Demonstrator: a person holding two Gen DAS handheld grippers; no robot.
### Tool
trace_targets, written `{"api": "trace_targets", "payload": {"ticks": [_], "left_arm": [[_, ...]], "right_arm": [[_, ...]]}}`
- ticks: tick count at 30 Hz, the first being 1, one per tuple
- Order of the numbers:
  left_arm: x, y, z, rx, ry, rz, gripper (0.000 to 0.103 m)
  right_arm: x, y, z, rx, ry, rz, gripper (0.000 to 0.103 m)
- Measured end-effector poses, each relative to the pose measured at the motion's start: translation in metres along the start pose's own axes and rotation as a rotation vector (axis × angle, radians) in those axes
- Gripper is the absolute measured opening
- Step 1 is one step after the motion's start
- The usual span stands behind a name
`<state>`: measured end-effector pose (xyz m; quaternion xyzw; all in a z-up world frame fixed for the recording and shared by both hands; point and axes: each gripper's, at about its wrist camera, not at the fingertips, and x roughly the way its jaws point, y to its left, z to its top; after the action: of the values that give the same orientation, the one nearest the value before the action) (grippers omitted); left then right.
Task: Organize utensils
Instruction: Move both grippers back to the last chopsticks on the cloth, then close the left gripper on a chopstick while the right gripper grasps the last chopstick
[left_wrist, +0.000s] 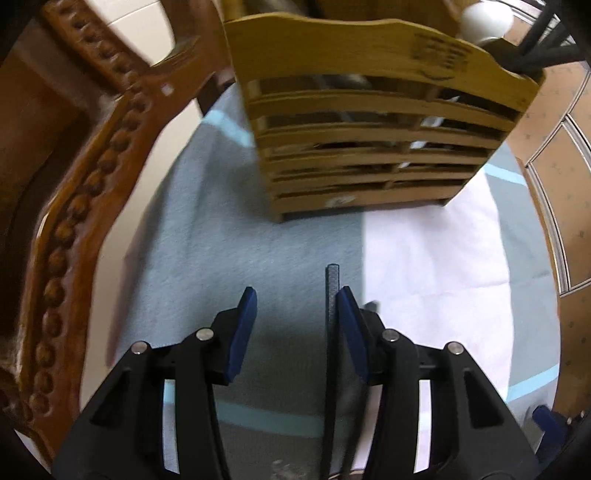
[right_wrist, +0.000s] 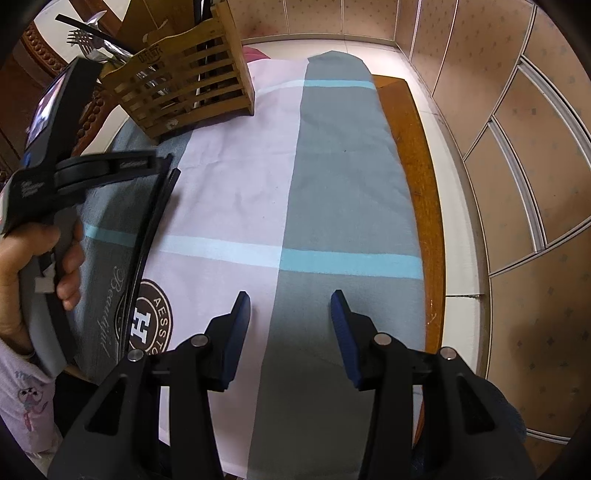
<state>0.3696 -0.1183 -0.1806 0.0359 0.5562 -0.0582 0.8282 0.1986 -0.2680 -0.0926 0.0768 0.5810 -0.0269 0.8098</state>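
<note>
1. Left gripper (left_wrist: 293, 297), in the left wrist view, has its blue pads spread apart; a dark chopstick (left_wrist: 331, 295) lies against the inner face of the right pad only, so the jaws are released rather than clamped on it.
2. Ahead of it, the slatted bamboo utensil holder (left_wrist: 369, 122) stands on the checked tablecloth (left_wrist: 221, 240), with bare cloth between the fingertips and the holder's base. A carved wooden chair back (left_wrist: 74, 184) crowds the left edge.
3. Dark handles and a white rounded object (left_wrist: 484, 18) rise from the holder's top right; what else is inside is blurred. A burnt-in stamp (left_wrist: 441, 51) on the front panel is unreadable.
4. Right gripper (right_wrist: 290, 306), in the right wrist view, is released and grips nothing, above open cloth. The wooden table edge (right_wrist: 417, 166) runs along the right, near panelled doors (right_wrist: 517, 147).
5. At far left the holder (right_wrist: 184, 81) contains forks (right_wrist: 79, 37) and dark handles. A hand (right_wrist: 33, 266) grips the left gripper's handle, a chopstick (right_wrist: 155, 225) beside it.
6. Printed on the cloth: "Beautiful" and a round badge (right_wrist: 151, 317) with "AESSTO" and "H".
</note>
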Motion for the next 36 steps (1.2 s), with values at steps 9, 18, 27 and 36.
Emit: {"api": "trace_targets", "payload": {"ticks": [9, 18, 27, 36], "left_arm": [[-0.009, 0.029, -0.042, -0.031, 0.065, -0.033, 0.045], [-0.023, 0.041, -0.074, -0.076, 0.057, -0.102, 0.045], [-0.034, 0.065, -0.09, -0.087, 0.06, -0.12, 0.046], [-0.029, 0.05, -0.085, -0.035, 0.082, -0.17, 0.014]], "right_arm": [[0.009, 0.027, 0.028, -0.021, -0.023, 0.06, 0.043], [0.042, 0.073, 0.093, 0.025, -0.002, 0.159, 0.036], [0.077, 0.118, 0.099, -0.058, 0.063, 0.054, 0.034], [0.062, 0.095, 0.087, -0.151, 0.094, -0.045, 0.01]]}}
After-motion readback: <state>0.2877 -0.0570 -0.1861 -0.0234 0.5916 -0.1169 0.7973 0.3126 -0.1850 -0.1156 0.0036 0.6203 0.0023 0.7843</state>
